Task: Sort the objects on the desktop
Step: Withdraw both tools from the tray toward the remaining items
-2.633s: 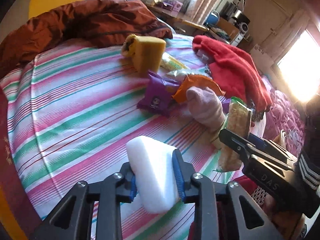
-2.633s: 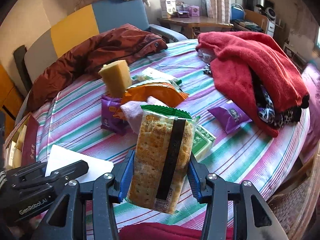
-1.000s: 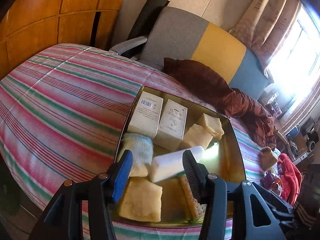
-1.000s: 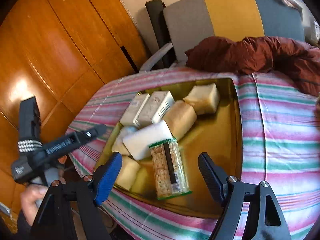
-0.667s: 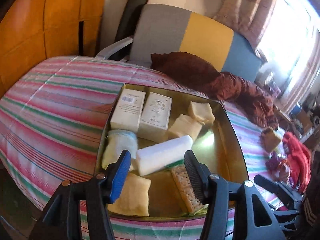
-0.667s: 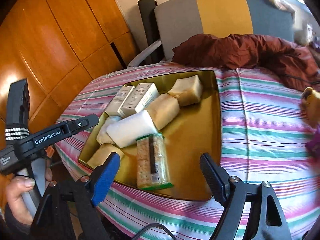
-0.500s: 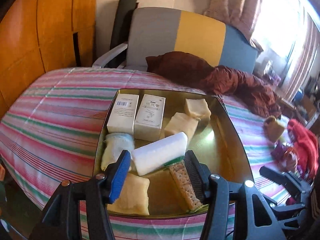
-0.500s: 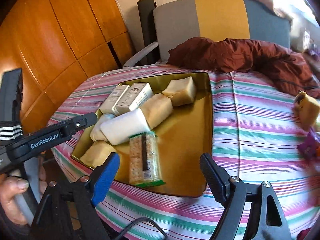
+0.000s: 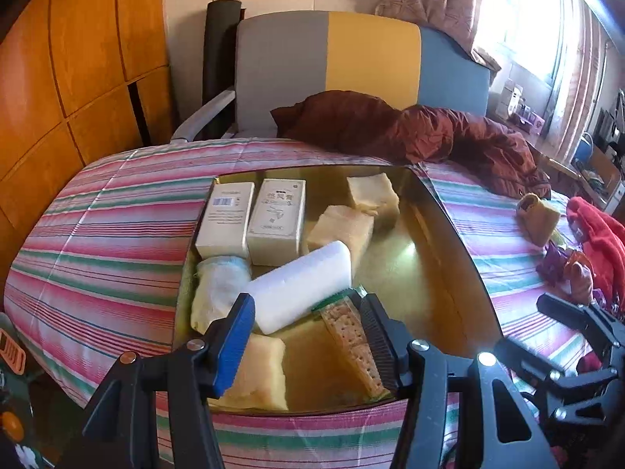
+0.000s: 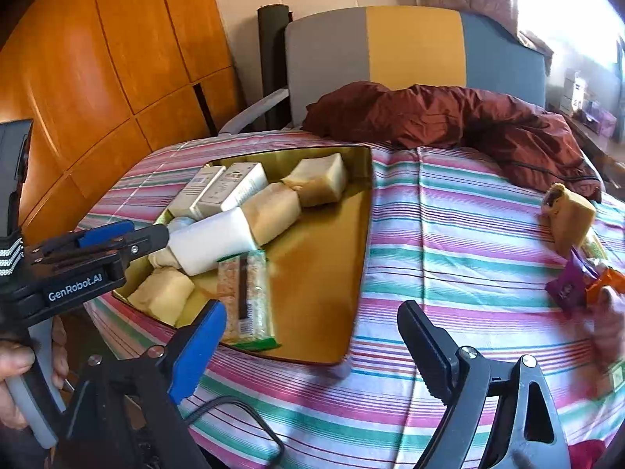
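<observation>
Both items got dropped off since the earlier shots: the white foam block and the cracker pack now lie in the gold tray, no longer pinched. The left gripper hangs half open and empty, with the block just beyond its tips. The right gripper is opening wide, nothing between its jaws, crackers just ahead of its blue pad.

Looks like the put-away step is done and the next grab is due. That calls for swinging over to the leftovers well off to the right: the purple snack packet, the orange packet and the yellow sponge.

Tray also holds two white boxes, more sponges and a pale sock.
</observation>
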Demonstrator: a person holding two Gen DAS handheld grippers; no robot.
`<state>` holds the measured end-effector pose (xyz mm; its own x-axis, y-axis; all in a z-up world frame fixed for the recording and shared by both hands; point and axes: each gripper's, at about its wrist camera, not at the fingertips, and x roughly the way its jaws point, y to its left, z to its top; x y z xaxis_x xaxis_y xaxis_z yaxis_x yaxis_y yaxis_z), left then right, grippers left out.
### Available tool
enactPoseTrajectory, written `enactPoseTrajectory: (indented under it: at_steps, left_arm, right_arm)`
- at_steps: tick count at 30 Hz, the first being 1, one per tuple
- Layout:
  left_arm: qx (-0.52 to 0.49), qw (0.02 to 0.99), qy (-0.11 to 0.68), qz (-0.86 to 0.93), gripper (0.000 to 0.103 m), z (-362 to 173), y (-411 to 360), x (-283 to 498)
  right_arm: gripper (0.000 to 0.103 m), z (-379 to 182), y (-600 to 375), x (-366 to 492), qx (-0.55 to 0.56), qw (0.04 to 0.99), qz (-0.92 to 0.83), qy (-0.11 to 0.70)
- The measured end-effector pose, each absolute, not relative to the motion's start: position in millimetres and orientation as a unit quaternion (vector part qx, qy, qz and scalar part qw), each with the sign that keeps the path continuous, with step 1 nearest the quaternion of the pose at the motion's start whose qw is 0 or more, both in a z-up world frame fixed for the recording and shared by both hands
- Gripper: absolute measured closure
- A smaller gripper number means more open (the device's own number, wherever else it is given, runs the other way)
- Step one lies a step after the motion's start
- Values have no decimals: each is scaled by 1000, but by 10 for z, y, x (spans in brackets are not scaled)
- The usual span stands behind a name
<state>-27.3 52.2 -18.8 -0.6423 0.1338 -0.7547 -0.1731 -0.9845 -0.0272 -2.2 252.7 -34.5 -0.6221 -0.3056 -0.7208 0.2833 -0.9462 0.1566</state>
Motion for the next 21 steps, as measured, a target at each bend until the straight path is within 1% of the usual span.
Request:
enactPoseTrajectory:
  at_steps: [7, 10, 17, 21]
  left_arm:
    - [-408, 93, 46, 907, 46, -185, 639, -241]
    - [-411, 97, 50, 905, 42, -205, 673, -246]
    - [-414, 124, 56, 900, 39, -247, 776, -229]
    - [-420, 140, 58, 895, 38, -278, 832, -228]
  right_arm:
    - [11, -336, 2862, -19, 403, 124, -906, -28]
    - [10, -343, 3032, -14, 404, 102, -908, -36]
    - [10, -373, 3388, 15, 411, 56, -909, -41]
    - [10, -407, 3643, 49, 419, 24, -906, -46]
